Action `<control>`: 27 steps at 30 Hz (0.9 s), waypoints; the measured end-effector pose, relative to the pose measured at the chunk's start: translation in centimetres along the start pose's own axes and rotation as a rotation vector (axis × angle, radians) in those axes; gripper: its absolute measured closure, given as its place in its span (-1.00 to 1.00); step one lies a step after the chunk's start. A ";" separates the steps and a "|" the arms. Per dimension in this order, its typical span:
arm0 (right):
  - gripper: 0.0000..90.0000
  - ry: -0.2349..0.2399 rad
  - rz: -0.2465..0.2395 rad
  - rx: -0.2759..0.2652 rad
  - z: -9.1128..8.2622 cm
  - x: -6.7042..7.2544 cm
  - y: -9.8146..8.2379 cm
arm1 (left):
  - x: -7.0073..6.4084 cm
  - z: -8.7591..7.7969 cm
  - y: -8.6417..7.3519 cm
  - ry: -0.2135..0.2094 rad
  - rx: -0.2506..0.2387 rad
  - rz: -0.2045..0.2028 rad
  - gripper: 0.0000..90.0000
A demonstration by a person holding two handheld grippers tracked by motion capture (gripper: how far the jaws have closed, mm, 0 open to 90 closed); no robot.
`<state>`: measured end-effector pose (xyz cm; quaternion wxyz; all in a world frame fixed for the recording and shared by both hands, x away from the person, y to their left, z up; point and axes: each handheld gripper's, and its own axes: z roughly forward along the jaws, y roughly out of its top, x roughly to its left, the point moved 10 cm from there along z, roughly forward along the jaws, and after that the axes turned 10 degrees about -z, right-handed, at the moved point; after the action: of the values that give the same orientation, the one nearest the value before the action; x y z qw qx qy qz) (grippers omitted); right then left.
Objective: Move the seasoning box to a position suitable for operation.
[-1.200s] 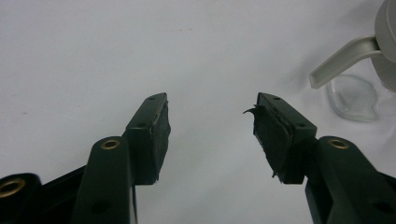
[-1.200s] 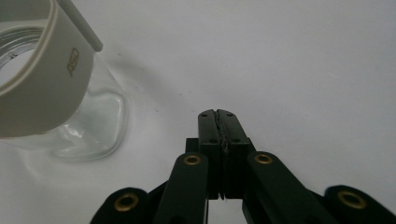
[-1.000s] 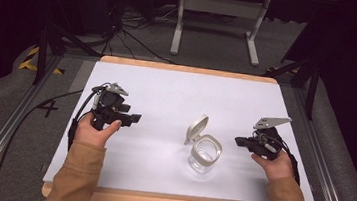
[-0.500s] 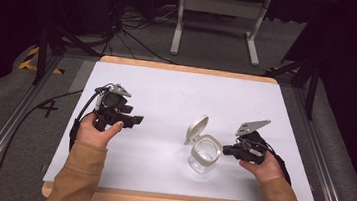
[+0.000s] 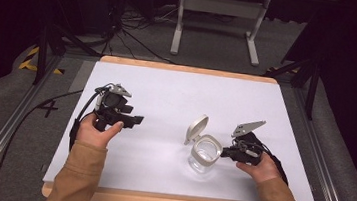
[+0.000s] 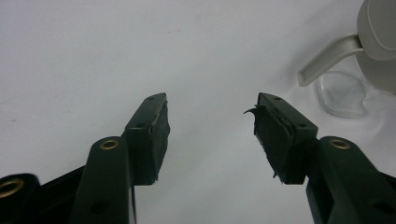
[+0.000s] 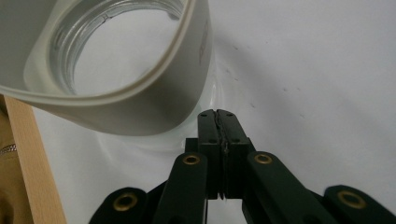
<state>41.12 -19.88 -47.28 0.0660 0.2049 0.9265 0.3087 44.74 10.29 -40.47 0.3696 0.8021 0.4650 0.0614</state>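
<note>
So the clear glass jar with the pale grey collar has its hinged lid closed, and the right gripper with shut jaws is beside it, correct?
Not quite. The hinged lid of the clear glass jar stands open, tilted up, as the high view shows. The right gripper, jaws shut, is indeed beside it.

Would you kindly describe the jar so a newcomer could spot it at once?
On the white table, look toward the near right part, just beside the right gripper. There stands a clear glass jar with a pale grey collar. Its hinged lid stands flipped open, and it is the table's sole container.
</note>
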 end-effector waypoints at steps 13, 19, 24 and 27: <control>0.99 0.054 -0.012 0.056 0.5 1.2 -0.6 | 0.0 0.1 0.0 -0.002 0.001 0.004 0.00; 0.99 0.085 -0.032 0.092 1.0 2.2 -0.7 | 0.1 0.0 0.0 0.000 0.004 0.000 0.00; 0.99 0.122 -0.045 0.102 1.2 2.9 -0.7 | 0.1 0.0 0.0 -0.001 0.005 0.001 0.00; 0.99 0.130 -0.051 0.109 1.3 3.2 -0.7 | 0.1 -0.1 0.0 0.001 0.005 0.005 0.00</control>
<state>38.34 -18.31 -48.72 0.0024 0.1639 0.9492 0.2687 44.79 10.40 -40.43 0.3674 0.8042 0.4631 0.0616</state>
